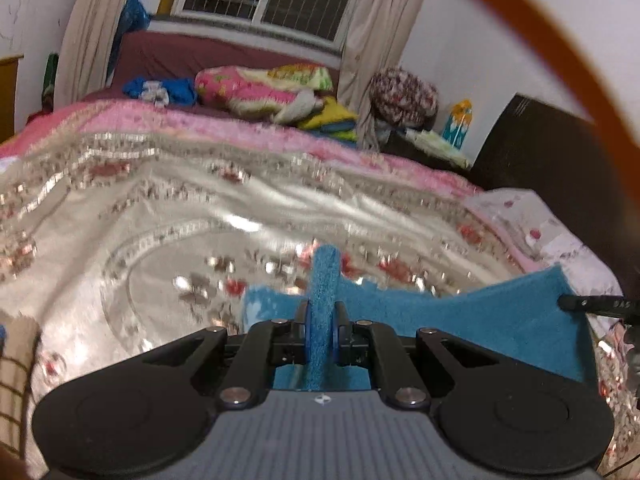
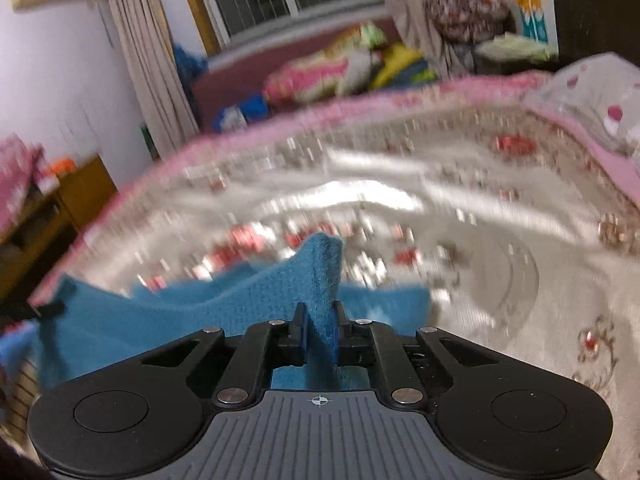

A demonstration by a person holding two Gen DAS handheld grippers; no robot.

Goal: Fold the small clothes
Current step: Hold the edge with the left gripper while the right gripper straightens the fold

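A small blue fleece garment [image 1: 460, 320] hangs stretched between my two grippers above a bed with a shiny cream floral bedspread [image 1: 160, 220]. My left gripper [image 1: 322, 320] is shut on one edge of the garment, which sticks up between the pads. The right gripper's tip [image 1: 580, 303] shows at the garment's far right corner in the left wrist view. In the right wrist view my right gripper [image 2: 320, 320] is shut on the other edge of the blue garment [image 2: 192, 312], which spreads away to the left over the bedspread [image 2: 460, 208].
Folded colourful blankets [image 1: 264, 88] and blue cloth [image 1: 160, 88] lie at the far side of the bed below a window. A dark headboard [image 1: 540, 148] stands at right. A wooden cabinet [image 2: 60, 208] stands left of the bed. A checked cloth [image 1: 16, 380] lies at the near left.
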